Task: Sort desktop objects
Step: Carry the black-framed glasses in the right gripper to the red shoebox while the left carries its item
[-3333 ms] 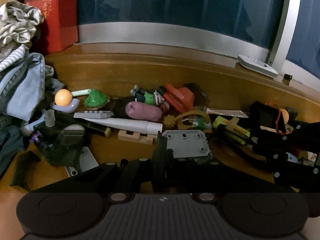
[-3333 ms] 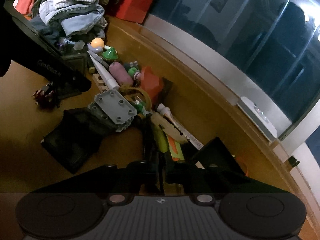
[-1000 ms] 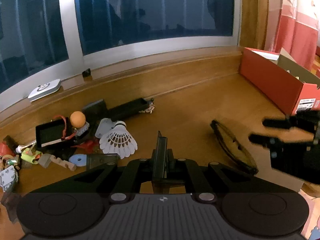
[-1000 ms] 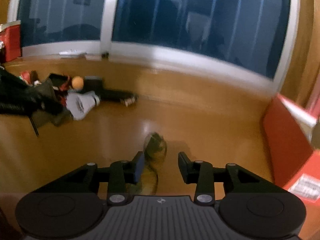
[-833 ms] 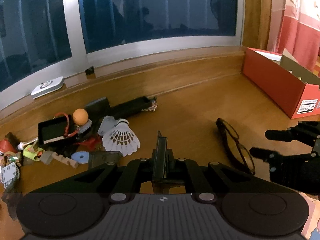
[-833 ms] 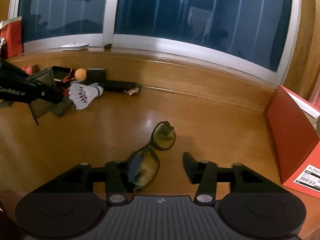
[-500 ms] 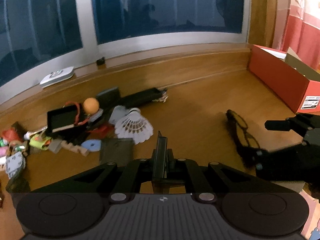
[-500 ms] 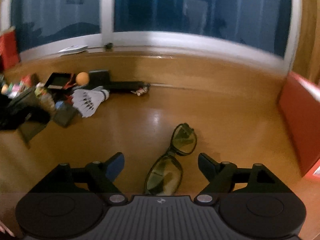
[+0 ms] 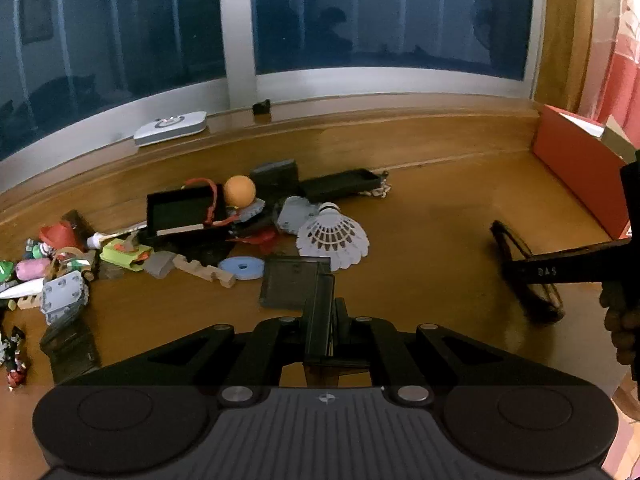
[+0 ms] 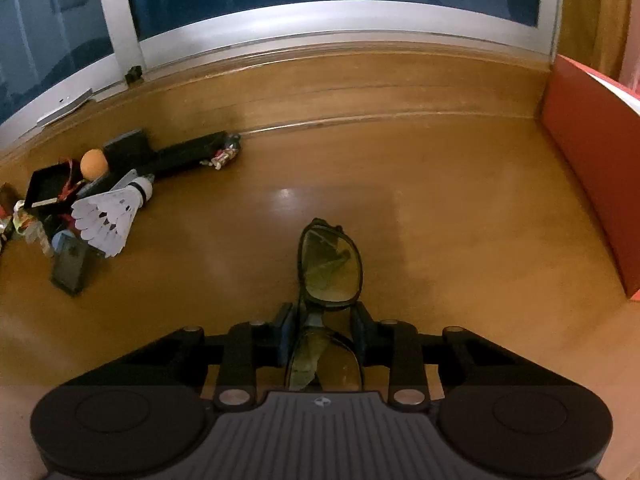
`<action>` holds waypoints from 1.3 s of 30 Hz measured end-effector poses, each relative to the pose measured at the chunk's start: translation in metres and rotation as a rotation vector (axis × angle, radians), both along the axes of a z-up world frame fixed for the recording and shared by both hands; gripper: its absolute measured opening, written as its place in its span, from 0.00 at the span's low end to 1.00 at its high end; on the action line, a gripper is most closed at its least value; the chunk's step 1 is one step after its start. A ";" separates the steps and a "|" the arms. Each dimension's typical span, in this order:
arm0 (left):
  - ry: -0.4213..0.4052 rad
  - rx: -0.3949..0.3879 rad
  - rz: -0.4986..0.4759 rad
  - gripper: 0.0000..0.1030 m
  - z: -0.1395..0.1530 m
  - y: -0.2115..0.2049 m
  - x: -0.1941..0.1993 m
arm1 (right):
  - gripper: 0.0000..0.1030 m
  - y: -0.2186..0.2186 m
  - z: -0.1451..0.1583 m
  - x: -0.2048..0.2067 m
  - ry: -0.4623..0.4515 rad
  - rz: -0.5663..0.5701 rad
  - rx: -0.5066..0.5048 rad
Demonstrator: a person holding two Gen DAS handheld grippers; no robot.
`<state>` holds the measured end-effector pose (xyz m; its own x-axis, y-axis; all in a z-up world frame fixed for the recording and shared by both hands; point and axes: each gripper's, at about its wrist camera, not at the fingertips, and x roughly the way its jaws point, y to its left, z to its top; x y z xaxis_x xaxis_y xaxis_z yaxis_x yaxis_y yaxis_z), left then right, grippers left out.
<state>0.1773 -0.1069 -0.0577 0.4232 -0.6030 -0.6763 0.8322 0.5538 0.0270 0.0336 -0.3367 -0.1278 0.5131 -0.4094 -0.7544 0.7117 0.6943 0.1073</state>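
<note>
Dark-framed glasses (image 10: 330, 268) with yellowish lenses lie on the wooden desktop (image 10: 460, 208). My right gripper (image 10: 322, 320) straddles their bridge, and its fingers are closed in against both sides of the frame. In the left wrist view the glasses (image 9: 516, 244) rest at the right under the right gripper (image 9: 560, 270). My left gripper (image 9: 324, 308) is shut on a thin dark translucent plastic piece (image 9: 318, 320), held edge-on above the desk. Ahead of it are a white shuttlecock (image 9: 332, 240), an orange ball (image 9: 239, 192), a black tray (image 9: 184, 216) and a blue ring (image 9: 242, 269).
A red cardboard box (image 10: 588, 168) stands against the right side. A dark square lid (image 9: 294, 280) lies just ahead of the left gripper. Small toys and bricks (image 9: 64, 288) spread to the far left. A white device (image 9: 171, 127) sits on the window sill. A hand (image 9: 620, 320) grips the right tool.
The right gripper's fingers went from wide open to closed in on the glasses' bridge. The left gripper keeps hold of its dark piece and has shifted slightly.
</note>
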 end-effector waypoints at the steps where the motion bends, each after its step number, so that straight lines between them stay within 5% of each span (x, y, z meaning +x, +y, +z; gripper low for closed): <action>1: -0.001 0.000 0.002 0.08 0.000 0.000 0.001 | 0.31 0.001 0.000 -0.001 -0.012 0.003 0.002; 10: -0.021 -0.002 -0.013 0.08 0.005 -0.007 0.001 | 0.31 0.006 0.017 -0.006 -0.061 0.019 -0.065; 22: -0.047 -0.008 -0.087 0.08 0.011 -0.047 -0.029 | 0.31 0.005 0.082 -0.060 -0.193 -0.005 -0.196; 39: -0.074 -0.057 -0.288 0.08 0.012 -0.141 -0.169 | 0.31 -0.040 0.107 -0.216 -0.214 -0.100 -0.296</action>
<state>0.0083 -0.2482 -0.0461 0.2765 -0.7411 -0.6118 0.9520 0.2980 0.0693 -0.1823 -0.3764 -0.0211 0.5929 -0.6496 -0.4759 0.7607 0.6457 0.0665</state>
